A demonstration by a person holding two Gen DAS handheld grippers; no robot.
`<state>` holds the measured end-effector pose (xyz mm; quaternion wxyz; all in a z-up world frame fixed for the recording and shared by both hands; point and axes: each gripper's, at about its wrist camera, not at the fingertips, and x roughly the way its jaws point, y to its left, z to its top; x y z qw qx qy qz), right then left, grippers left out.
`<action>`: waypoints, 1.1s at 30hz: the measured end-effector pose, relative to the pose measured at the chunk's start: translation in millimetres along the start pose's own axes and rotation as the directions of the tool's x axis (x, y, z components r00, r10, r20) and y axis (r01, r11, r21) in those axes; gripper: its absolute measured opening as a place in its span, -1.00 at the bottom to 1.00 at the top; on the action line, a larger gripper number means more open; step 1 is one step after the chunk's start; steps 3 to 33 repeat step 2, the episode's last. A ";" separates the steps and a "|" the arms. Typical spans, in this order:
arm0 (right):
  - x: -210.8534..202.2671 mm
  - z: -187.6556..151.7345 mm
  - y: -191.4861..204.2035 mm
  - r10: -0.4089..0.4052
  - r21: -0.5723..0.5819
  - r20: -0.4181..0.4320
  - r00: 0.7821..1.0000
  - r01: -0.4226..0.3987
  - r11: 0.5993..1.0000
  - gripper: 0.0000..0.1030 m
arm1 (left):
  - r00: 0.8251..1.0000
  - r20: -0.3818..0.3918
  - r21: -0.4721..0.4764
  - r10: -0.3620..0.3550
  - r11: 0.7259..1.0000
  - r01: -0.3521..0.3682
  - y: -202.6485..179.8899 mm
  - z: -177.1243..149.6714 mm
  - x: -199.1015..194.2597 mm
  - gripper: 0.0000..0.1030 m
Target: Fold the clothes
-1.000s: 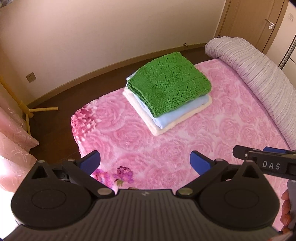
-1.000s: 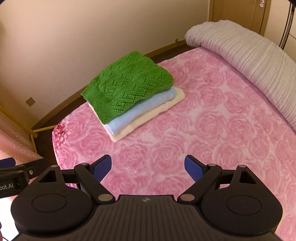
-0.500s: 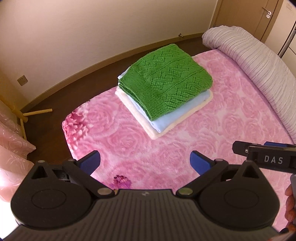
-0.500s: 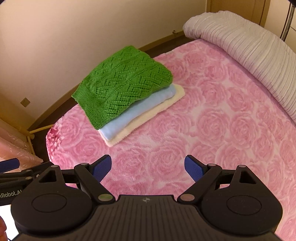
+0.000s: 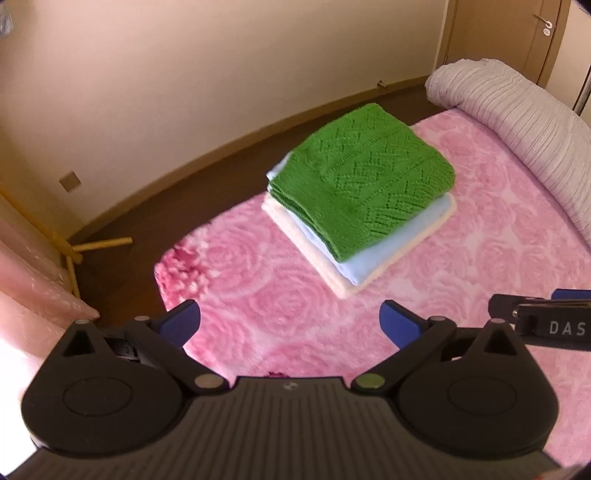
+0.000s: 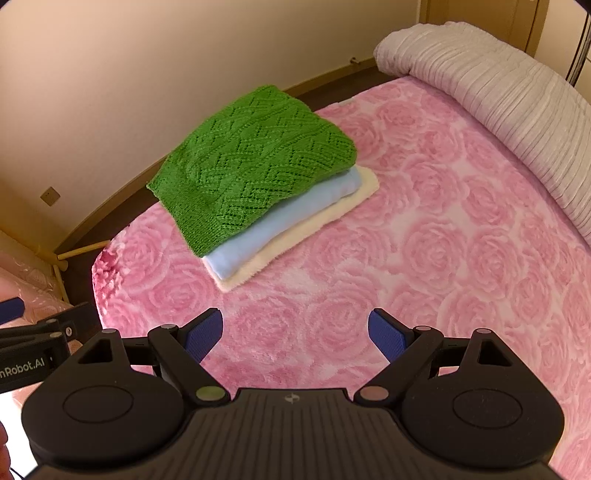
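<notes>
A folded green knit sweater (image 5: 362, 184) lies on top of a folded light blue garment (image 5: 384, 254) and a folded cream one (image 5: 314, 254), stacked on the pink rose-patterned bed cover (image 5: 288, 306). The same stack shows in the right wrist view: green sweater (image 6: 255, 166), blue garment (image 6: 288, 225), cream garment (image 6: 314, 236). My left gripper (image 5: 290, 325) is open and empty, held above the bed short of the stack. My right gripper (image 6: 295, 334) is open and empty, also short of the stack. The right gripper shows at the edge of the left wrist view (image 5: 546, 325).
A rolled grey-lilac ribbed duvet (image 6: 498, 99) lies along the right side of the bed. The bed's corner (image 5: 170, 266) drops to a dark wood floor by a beige wall. A wooden stand's feet (image 5: 92, 247) and pink fabric (image 5: 29, 280) are at left. A door (image 5: 517, 33) is at back right.
Both grippers have shifted over the bed, so the stack sits nearer and more central in the views. The jaws stay open. The clothes have not moved.
</notes>
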<state>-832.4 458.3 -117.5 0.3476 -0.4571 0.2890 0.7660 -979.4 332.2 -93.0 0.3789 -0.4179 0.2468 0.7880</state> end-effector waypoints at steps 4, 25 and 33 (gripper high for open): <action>-2.0 -1.2 0.7 -0.002 0.002 0.004 1.000 0.002 1.000 0.72 | 1.000 0.001 0.005 -0.001 1.000 0.001 0.2 0.3 -1.9 0.99; -2.0 -1.2 0.7 -0.002 0.002 0.004 1.000 0.002 1.000 0.72 | 1.000 0.001 0.005 -0.001 1.000 0.001 0.2 0.3 -1.9 0.99; -2.0 -1.2 0.7 -0.002 0.002 0.004 1.000 0.002 1.000 0.72 | 1.000 0.001 0.005 -0.001 1.000 0.001 0.2 0.3 -1.9 0.99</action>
